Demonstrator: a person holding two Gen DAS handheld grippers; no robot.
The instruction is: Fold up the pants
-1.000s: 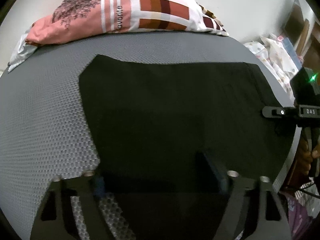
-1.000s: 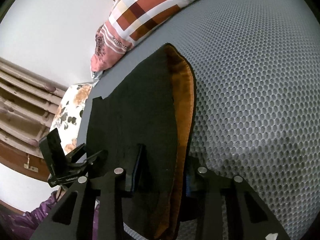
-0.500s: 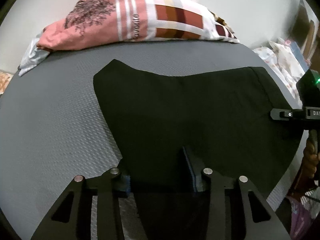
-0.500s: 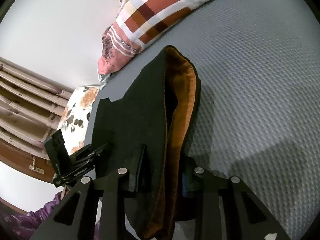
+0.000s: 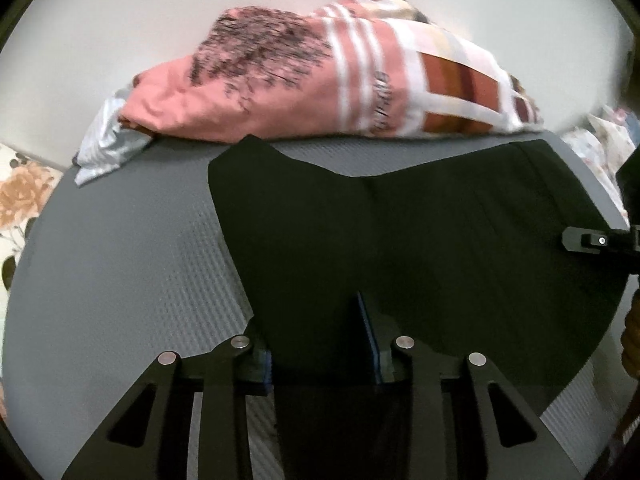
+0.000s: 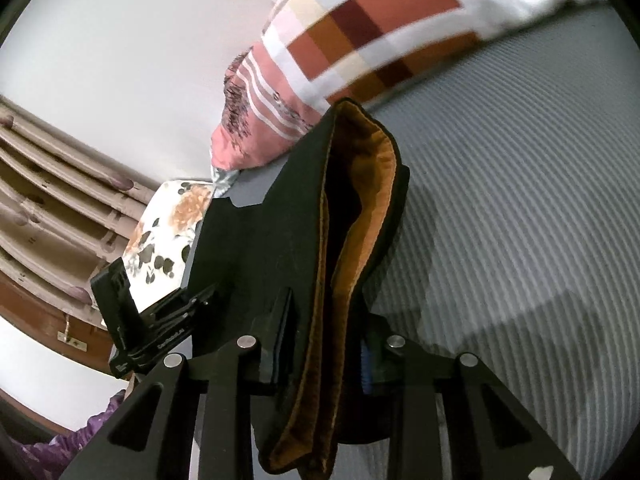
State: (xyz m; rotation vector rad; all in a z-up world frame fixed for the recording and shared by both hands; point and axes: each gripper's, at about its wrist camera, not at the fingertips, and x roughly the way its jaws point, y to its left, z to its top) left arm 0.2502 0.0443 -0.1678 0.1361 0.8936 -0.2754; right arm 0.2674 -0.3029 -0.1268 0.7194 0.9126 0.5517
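- My left hand-held gripper pinches the black pants at the near edge, lifted over the grey bed.
- My right hand-held gripper clamps the orange-lined waistband, so both corners should travel together for a fold.

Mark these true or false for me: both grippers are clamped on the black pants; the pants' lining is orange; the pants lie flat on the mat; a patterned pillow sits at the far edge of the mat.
1. Both the left gripper and right gripper are clamped on the black pants. True.
2. The pants' lining is orange. True.
3. The pants lie flat on the grey mat. False: the gripped edge is lifted off it.
4. A plain white pillow sits at the mat's far edge. False: the pillow is pink with checks and stripes.
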